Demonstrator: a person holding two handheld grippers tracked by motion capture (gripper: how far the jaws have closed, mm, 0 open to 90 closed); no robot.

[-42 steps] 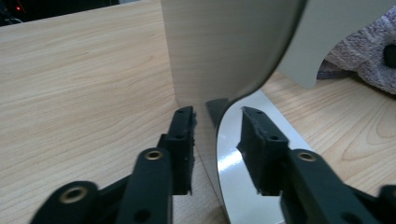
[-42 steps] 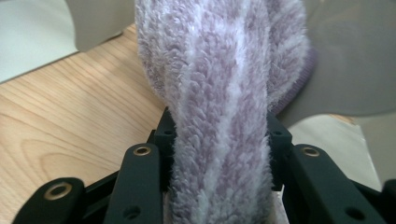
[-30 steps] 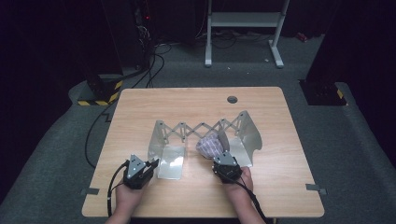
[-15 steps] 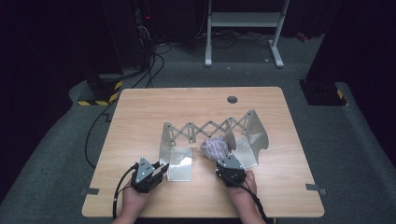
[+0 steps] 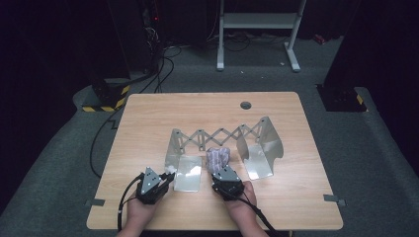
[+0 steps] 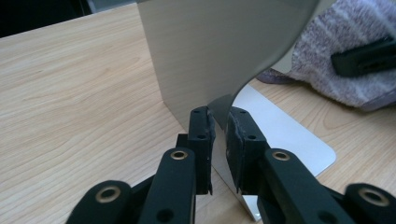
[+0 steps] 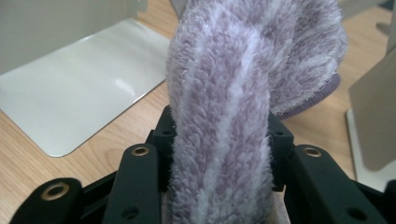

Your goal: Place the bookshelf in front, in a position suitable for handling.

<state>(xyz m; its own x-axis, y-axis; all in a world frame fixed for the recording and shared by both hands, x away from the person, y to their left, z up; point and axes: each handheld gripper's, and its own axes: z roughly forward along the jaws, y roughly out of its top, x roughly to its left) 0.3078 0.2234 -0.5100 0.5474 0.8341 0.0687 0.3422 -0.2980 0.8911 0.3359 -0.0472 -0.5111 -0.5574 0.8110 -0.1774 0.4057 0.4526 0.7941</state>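
Silvery sheet metal forms the expandable bookend rack at the centre of the high view, its two L-shaped end plates joined by a scissor lattice on the light wooden table. At lower left of that view, the left hand-held gripper has just been closing its jaws, and in the left gripper view the left hand-held gripper pinches the thin edge of the rack's left end plate between its pads. At lower centre, the right hand-held gripper clamps a fluffy lilac-and-white striped cloth, which lies between the two end plates. The right gripper view shows that cloth bulging up from the narrow gap of the right hand-held gripper
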